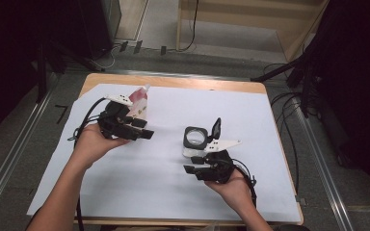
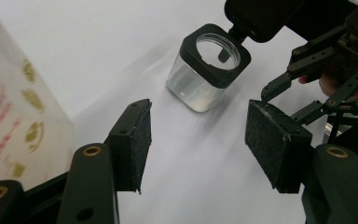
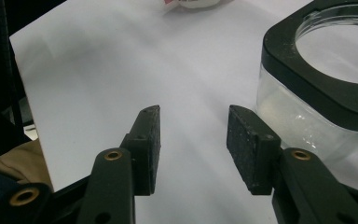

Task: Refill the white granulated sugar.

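A clear square jar (image 1: 194, 138) with a black rim stands on the white sheet, its flip lid (image 1: 217, 127) raised open. My right gripper (image 1: 191, 164) is open just in front of it, jaws pointing left. In the right gripper view the jar (image 3: 324, 98) sits just right of the open right gripper (image 3: 194, 114), outside the jaws. My left gripper (image 1: 148, 129) is open at the left and points toward the jar. In the left gripper view the jar (image 2: 207, 70) lies beyond the open left gripper (image 2: 198, 116). A pink-and-white pouch (image 1: 139, 101) stands just behind the left gripper.
A white sheet (image 1: 164, 187) covers most of the wooden table (image 1: 173, 83). The pouch (image 2: 9, 116) looms close at the left of the left gripper view. Cables and dark stands surround the table on the floor.
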### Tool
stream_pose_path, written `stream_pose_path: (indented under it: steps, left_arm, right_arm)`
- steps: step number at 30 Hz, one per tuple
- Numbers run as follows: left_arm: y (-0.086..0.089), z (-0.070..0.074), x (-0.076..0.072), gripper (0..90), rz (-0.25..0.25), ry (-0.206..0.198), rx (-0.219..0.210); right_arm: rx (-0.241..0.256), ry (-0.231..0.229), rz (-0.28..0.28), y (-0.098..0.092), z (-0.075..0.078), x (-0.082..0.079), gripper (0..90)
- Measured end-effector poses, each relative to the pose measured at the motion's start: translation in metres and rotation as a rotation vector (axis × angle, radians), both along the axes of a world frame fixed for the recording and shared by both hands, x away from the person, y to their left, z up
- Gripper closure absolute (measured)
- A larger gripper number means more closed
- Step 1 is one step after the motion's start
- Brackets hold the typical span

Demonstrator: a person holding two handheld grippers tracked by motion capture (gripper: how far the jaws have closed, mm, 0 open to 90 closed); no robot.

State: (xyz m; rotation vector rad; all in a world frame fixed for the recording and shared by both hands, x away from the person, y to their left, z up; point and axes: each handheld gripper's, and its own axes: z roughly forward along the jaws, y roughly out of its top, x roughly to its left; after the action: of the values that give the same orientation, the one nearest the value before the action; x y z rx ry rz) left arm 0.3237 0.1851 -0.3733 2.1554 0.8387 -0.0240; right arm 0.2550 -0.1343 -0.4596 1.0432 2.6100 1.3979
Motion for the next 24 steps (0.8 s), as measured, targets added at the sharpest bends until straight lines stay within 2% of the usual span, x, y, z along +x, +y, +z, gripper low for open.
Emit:
stream_pose_path:
  steps: [5,14,19,24]
  left_arm:
    - [0.014,0.005,-0.003,42.0,0.022,-0.002,0.021]
    - [0.026,0.01,-0.008,41.7,0.018,0.01,-0.016]
    - [0.039,0.019,-0.011,40.9,0.046,-0.006,-0.029]
    - [0.057,0.029,-0.015,41.0,0.101,-0.011,-0.049]
  right_arm:
    - [-0.009,-0.006,0.014,0.004,0.0,0.0,54.0]
    - [-0.018,-0.007,0.025,0.007,-0.001,0.002,54.0]
    - [-0.021,-0.011,0.029,0.007,-0.001,0.002,54.0]
    - [-0.02,-0.011,0.027,0.007,-0.002,0.003,54.0]
